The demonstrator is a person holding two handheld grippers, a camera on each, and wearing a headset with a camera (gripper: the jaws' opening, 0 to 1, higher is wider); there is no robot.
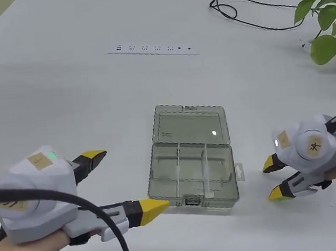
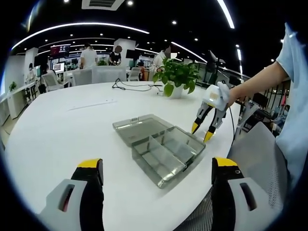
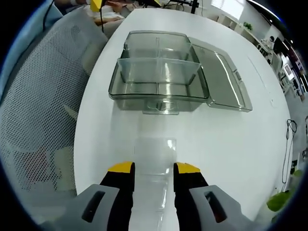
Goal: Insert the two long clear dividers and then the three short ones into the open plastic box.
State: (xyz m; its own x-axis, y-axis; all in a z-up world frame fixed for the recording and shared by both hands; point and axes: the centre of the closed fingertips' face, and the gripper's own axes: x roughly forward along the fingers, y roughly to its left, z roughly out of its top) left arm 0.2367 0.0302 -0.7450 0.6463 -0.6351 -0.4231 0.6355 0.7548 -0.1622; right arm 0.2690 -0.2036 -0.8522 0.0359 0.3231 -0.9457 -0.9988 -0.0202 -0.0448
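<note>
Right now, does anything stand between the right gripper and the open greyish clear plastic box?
No visible obstacle: between the right gripper and the plastic box lies bare white table, plus a clear flat piece at the jaws.

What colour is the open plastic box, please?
Clear with a smoky grey-green tint; the plastic box shows best in the head view.
</note>
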